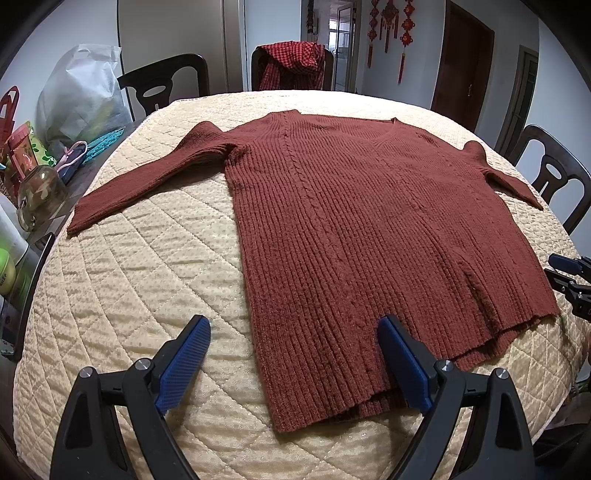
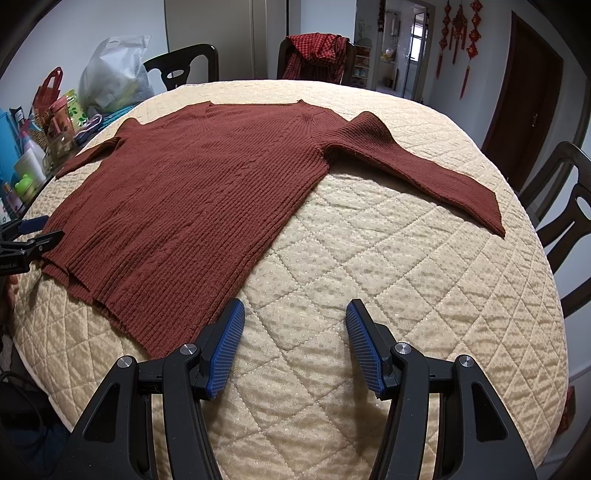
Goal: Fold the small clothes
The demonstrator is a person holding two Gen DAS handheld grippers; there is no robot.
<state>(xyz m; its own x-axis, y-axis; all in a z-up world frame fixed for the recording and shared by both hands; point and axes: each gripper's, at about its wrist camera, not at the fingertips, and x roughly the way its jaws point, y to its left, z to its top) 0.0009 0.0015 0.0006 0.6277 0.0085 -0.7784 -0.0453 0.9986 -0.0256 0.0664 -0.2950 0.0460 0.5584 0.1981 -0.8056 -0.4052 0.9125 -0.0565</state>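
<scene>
Rust-brown ribbed knit, the sweater [image 1: 351, 221] lay flat and face up on the quilted beige table cover [image 1: 147, 295], unfolded, both sleeves spread out to the sides. Its long axis ran from the hem, nearest the cameras, to the V-neck at the far side, so the collar pointed away toward the chair draped with a red checked cloth [image 1: 295, 62].

At the hem's left corner the left gripper [image 1: 293, 328] hovered low, its 2 blue-padded fingers [image 1: 184, 362] spread wide and holding nothing; one pad sat over bare quilt, the other over the knit near the hem. The right gripper [image 2: 295, 314] was likewise wide open and empty, poised over bare cover just beside the hem's right corner, its left pad close to the sweater's edge. Each gripper showed at the edge of the other's view.

Dark wooden chairs [image 2: 569, 206] ringed the table. A white plastic bag [image 1: 79, 96], a glass jar [image 1: 38, 192] and assorted bottles crowded the table's left end. Red knot ornaments [image 1: 391, 26] hung on the far wall. Writing on the bottles and on the left gripper's body was too blurred to read.
</scene>
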